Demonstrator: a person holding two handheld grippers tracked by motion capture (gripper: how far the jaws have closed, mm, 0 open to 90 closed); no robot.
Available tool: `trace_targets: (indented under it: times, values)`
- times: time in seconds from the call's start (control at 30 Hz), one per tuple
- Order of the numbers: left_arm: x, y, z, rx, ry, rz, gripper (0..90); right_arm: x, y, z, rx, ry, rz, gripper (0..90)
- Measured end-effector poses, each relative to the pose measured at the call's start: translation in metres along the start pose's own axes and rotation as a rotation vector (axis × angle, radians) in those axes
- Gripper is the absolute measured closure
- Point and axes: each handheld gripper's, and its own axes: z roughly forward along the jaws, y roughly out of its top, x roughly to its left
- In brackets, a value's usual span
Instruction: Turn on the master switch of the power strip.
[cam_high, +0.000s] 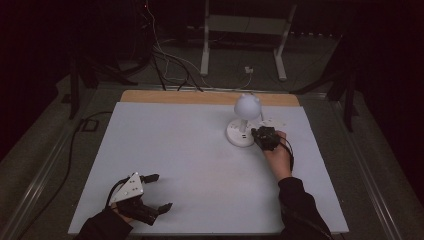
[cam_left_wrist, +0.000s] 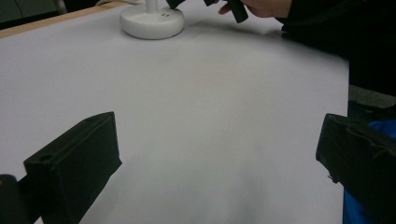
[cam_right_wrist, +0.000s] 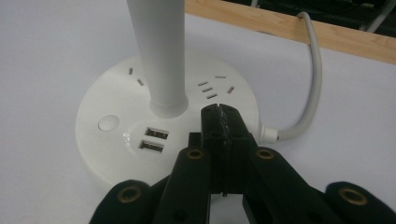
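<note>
A white desk lamp stands at the back right of the white mat, with a round head, a stem and a flat round base. The base carries two USB ports, a round button and socket slots. My right gripper is shut with nothing between its jaws, its tips over the base's near right part just right of the stem; in the high view this right gripper sits against the base's right side. My left gripper stands wide open over bare mat at the front left, holding nothing.
The lamp's white cable curves off the base toward the wooden back edge of the table. In the left gripper view the lamp base lies far ahead across bare mat. Cables and a white frame stand on the floor behind.
</note>
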Motion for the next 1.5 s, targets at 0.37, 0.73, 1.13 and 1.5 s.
trace_targets:
  times: [0.37, 0.73, 1.13, 1.5]
  values:
    - [-0.001, 0.0, 0.0, -0.003, -0.006, 0.002, 0.1, 0.003, -0.001, 0.001, 0.009, -0.021, -0.03, 90.0]
    - [-0.001, 0.0, 0.0, -0.003, -0.008, 0.004, 0.1, 0.001, 0.001, 0.003, 0.033, -0.002, -0.021, 90.0]
    - [0.001, 0.0, 0.0, -0.008, -0.005, -0.001, 0.1, -0.001, 0.011, -0.001, 0.065, 0.012, -0.014, 90.0]
    - [0.001, 0.001, -0.001, -0.008, -0.003, -0.002, 0.1, 0.002, 0.015, -0.013, 0.041, 0.006, -0.031, 88.0]
